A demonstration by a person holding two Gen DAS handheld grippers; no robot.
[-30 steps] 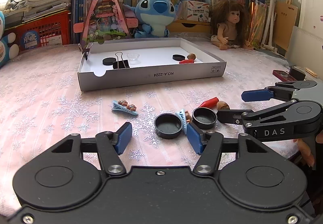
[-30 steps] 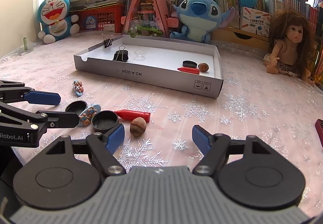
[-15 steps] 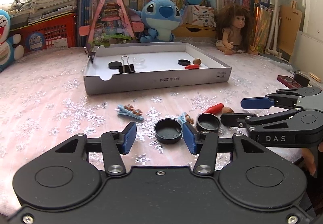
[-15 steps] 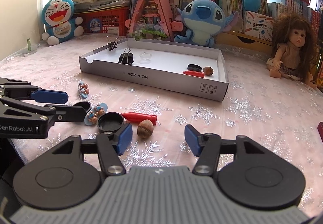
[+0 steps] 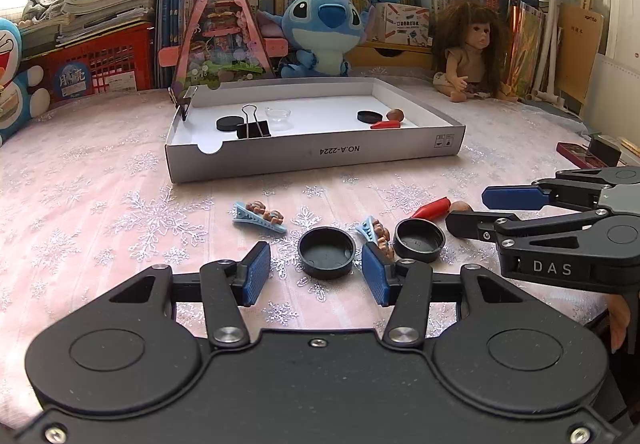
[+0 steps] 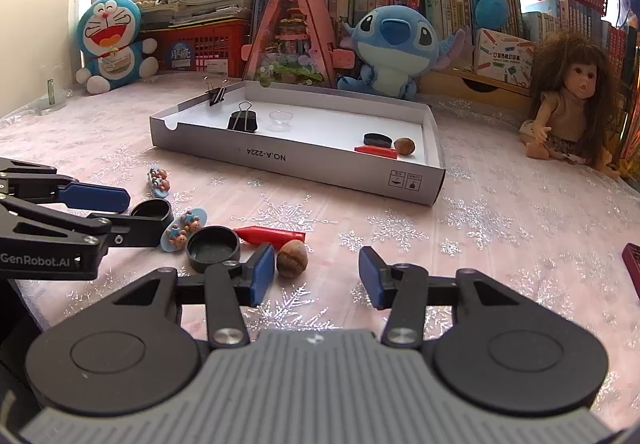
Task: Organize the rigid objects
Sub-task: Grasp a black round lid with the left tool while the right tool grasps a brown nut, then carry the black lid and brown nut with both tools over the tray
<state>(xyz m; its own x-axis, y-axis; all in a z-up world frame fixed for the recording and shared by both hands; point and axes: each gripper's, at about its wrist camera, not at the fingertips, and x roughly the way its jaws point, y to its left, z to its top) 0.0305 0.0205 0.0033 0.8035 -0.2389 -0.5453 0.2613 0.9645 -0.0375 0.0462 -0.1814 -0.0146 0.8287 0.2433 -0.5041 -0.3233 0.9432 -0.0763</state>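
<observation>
Tablecloth (image 5: 100,180), pink with silver snowflakes, carried everything I had in view. Farthest left in my left wrist view lay a blue hair clip (image 5: 259,215) with small brown figures on it, alone on the cloth. Next came my left gripper (image 5: 316,275), jaws parted, its blue pads standing either side of a black cap (image 5: 327,253) lying open side up; I saw no pad pressing on it. Just right of that cap sat a second blue hair clip (image 5: 375,231), partly hidden behind the gripper's right pad, then a second black cap (image 5: 419,240), then a red crayon-like stick (image 5: 431,207) and a brown nut (image 6: 292,263). My right gripper (image 6: 316,277) hovered low beside this cluster, jaws closing with nothing between them; the nut lay just beyond the left pad, outside the gap. Behind the loose pieces stood the white cardboard tray (image 5: 320,154). Inside it, from left: a black disc (image 5: 230,122), a black binder clip (image 5: 253,129), a small clear dish (image 5: 277,115), then, well apart at the right end, another black cap (image 5: 370,116), a red stick (image 5: 385,125) and a nut (image 5: 395,114). A second binder clip (image 6: 216,94) was clamped on the tray's far left wall.
</observation>
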